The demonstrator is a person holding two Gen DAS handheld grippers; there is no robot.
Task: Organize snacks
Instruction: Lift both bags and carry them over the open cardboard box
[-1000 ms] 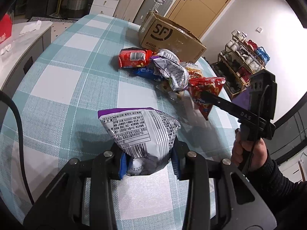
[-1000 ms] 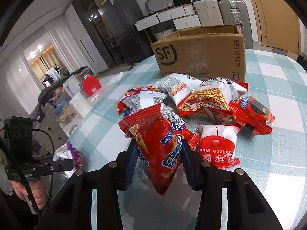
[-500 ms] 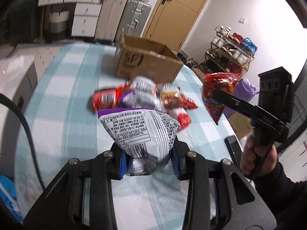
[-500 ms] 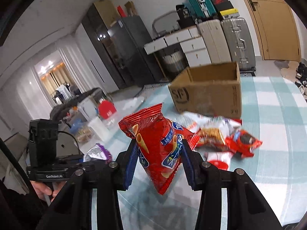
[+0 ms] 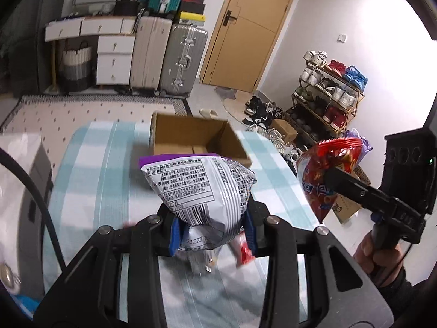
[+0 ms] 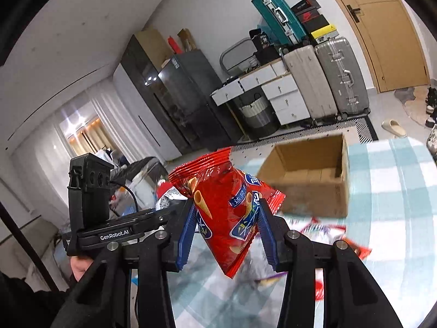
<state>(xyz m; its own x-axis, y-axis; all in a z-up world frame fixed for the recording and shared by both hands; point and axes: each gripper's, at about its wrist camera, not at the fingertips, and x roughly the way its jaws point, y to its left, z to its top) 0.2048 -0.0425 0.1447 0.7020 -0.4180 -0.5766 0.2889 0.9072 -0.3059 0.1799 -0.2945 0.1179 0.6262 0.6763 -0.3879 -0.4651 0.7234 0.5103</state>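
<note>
Silver bag's lower end: the silver snack bag (image 5: pixel 202 188) is pinched between the left gripper (image 5: pixel 211 232) fingers, which hide its base.
Beneath the left fingers: blurred red wrapper (image 5: pixel 244 252), kind unreadable.
Cardboard box (image 6: pixel 314 176): motion-blurred beyond the right fingers, near wall partly behind the red snack bag (image 6: pixel 232 216).
Below the right fingers: smeared snack packets (image 6: pixel 327 235), unidentifiable.

Suitcases (image 5: pixel 169 60), shoe rack (image 5: pixel 327 93), wooden door (image 5: pixel 254 27).
</note>
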